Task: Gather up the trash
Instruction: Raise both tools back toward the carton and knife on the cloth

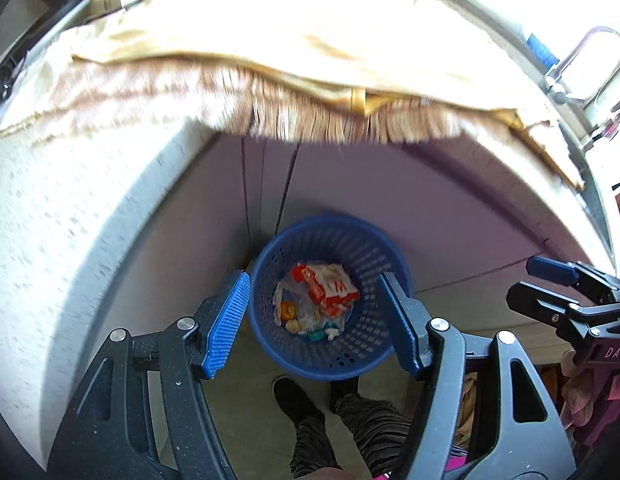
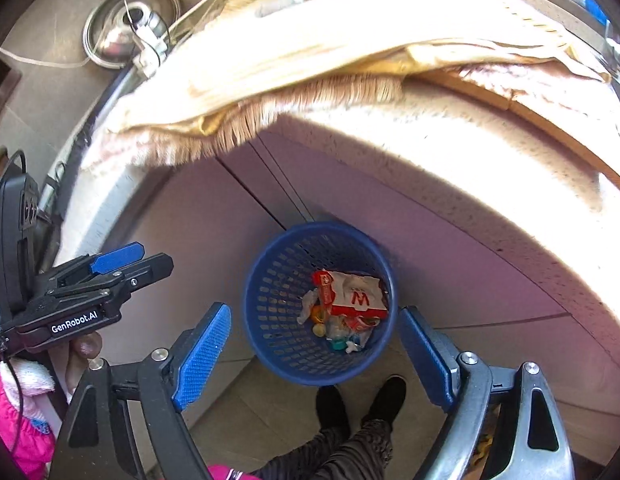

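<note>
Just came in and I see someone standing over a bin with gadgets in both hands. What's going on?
A person is collecting trash with handheld tongs. Both the left tongs and the right tongs hang open and empty above a blue basket on the floor by the counter. The basket already holds a red and white carton and small wrappers. A fringed cloth covers the counter.

floor (image 1: 246,408) is pale tile, and a blue plastic basket (image 1: 362,344) sits right on it, up against the cabinet fronts (image 1: 450,220). near side, two dark shoes (image 2: 358,400) stand just beside the basket. far up, a counter (image 1: 50,220) carries a fringed beige cloth (image 1: 270,60).
</note>
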The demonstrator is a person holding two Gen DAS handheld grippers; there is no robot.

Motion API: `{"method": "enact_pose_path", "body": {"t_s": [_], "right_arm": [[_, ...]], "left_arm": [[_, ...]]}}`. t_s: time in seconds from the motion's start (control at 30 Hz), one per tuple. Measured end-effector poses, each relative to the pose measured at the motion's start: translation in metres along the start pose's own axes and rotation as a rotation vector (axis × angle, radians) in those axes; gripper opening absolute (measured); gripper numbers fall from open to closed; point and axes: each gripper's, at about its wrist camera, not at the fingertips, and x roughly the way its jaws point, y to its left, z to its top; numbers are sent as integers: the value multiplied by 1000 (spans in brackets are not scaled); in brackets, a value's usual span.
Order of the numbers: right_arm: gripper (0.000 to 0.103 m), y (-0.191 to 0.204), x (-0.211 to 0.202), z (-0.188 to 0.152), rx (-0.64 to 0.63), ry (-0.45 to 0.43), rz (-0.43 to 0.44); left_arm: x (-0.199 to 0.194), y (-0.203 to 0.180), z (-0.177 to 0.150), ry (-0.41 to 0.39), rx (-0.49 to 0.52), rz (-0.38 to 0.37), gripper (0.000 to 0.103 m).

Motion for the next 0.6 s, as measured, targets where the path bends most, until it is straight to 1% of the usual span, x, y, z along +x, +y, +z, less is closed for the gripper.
{"method": "enact_pose_path", "body": {"t_s": [0.17,0.3,0.43,0.6], "right_arm": [[87,-5,-30,5,48,-50,40],[87,-7,-61,18,64,-116,57],[88,-11,-90,44,72,-185,72],[88,-22,-111,89,90,-245,113]], "left_arm": [[-21,-3,21,-56,-12,-24,67],[-32,-10,41,-98,8,-57,67],[-42,-21,66,-130,33,-63,67],[-47,-31,100,-156,64,-52,67]]}}
